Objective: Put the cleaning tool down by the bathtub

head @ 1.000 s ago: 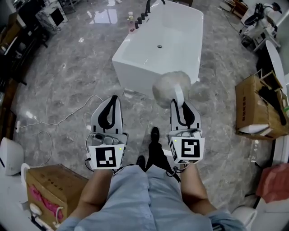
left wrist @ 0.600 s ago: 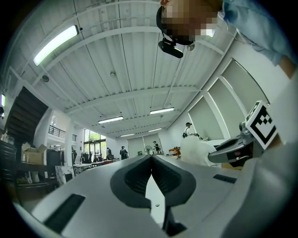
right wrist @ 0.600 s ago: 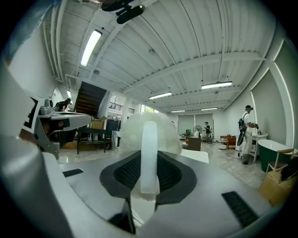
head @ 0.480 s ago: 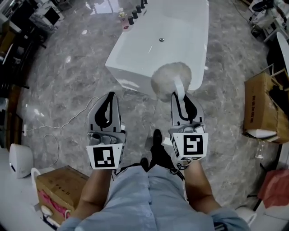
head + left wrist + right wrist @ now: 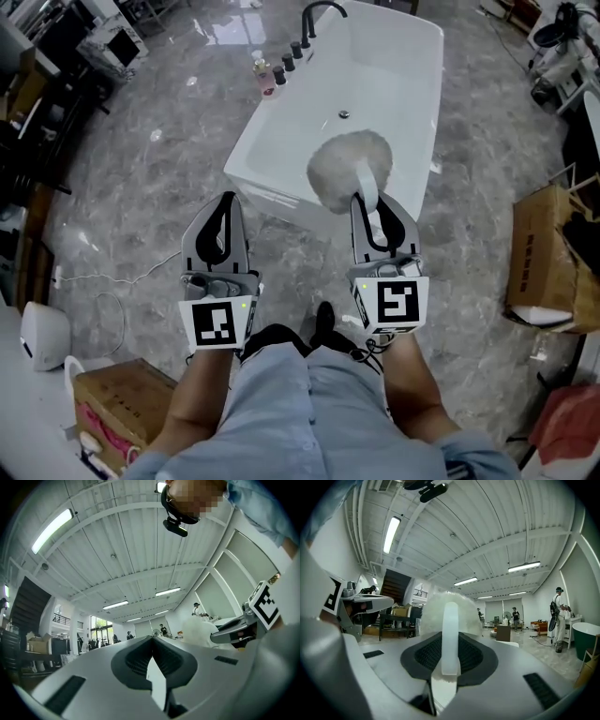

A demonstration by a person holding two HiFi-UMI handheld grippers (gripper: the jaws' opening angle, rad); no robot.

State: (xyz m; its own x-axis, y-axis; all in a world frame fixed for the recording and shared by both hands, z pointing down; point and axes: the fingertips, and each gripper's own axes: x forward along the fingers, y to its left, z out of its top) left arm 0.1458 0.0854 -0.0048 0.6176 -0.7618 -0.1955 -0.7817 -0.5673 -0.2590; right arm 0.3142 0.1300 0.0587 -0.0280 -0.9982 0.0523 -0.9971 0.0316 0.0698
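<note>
Head view, looking steeply down at a grey marbled floor (image 5: 141, 187). **Containers.** A white bathtub (image 5: 281, 122) stands ahead of the person; its basin shows a drain (image 5: 344, 114) in the bottom. A dark faucet (image 5: 317, 11) and a row of dark knobs (image 5: 292, 52) sit on the far left rim, with small bottles (image 5: 264, 75) beside them. An open cardboard box (image 5: 539, 244) stands at the right edge, with dark items in its top that cannot be identified. A second cardboard box (image 5: 131, 380) at lower left holds pink material (image 5: 98, 422). A thin cable (image 5: 122, 281) trails over the floor to the left.

**Task object.** The cleaning tool (image 5: 349, 169) has a fluffy white head and a pale, flat handle. It is carried clear of the floor. In the head view its head overlaps the near rim of the bathtub.

**Hands.** Both forearms reach forward from light blue sleeves, held side by side, with the marker cubes toward the camera. The right tongs (image 5: 367, 202) point at the bathtub and are clamped on the tool's handle. The right gripper view shows the handle standing upright between the dark pads, with the fluffy head beyond the tips. The left tongs (image 5: 231, 199) run parallel, just beside the right pair but apart from it. The left gripper view shows their tips pressed together with nothing between them. Both gripper views look across the room toward distant walls and ceiling lights, so both pairs are held roughly level.
</note>
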